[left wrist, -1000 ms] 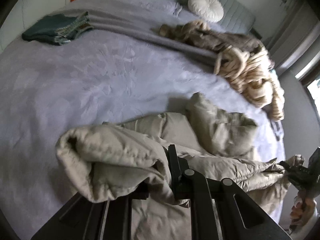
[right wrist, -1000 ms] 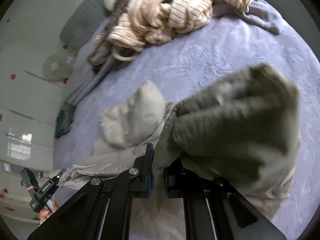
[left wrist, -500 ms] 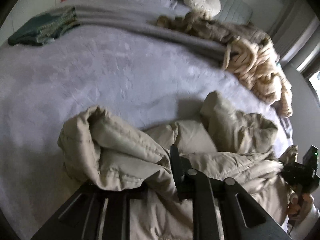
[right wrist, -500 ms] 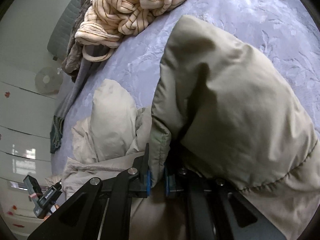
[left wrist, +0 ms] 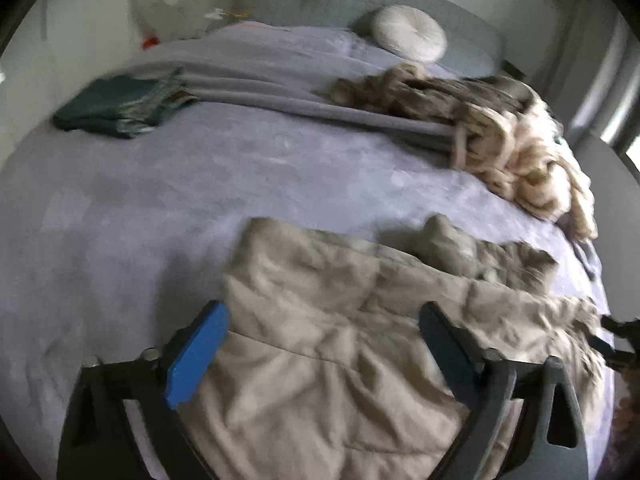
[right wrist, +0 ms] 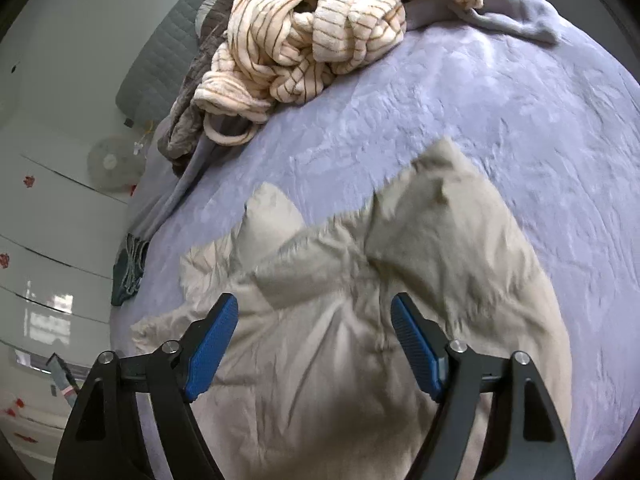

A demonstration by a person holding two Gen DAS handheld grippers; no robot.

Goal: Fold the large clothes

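Both grippers hang over the near edge of the bed (left wrist: 120, 208), and both have just been opening. The left gripper (left wrist: 320, 344) stands wide, its blue pads clear of the fabric; the right gripper (right wrist: 314, 344) is likewise spread, nothing pinched. The beige jacket (right wrist: 360, 320) lies under and between both pairs of jaws, released onto the purple cover, puffy and creased.

The chief risk is that the fold will not hold. The padding looks springy, and the flap just laid down in the right wrist view could roll open by itself. A jaw tip lowered or drawn back carelessly could snag a ridge of cloth and drag the layer out of line. The jacket also sits close to the bed's near edge, so a tug toward the person could slide it off.

Farther back lie a dark green folded garment (left wrist: 120, 106), a grey blanket (left wrist: 320, 108) and a heap of striped cream cloth (right wrist: 320, 28); well apart, they should not interfere.

Much is unclear. The left view is blurred, so seams and sleeves cannot be told apart. The jacket's near part is cut off by the frame and the gripper bodies. Whether a sleeve is tucked beneath cannot be seen. The dark shape at the left view's right edge is probably the other gripper, barely visible.
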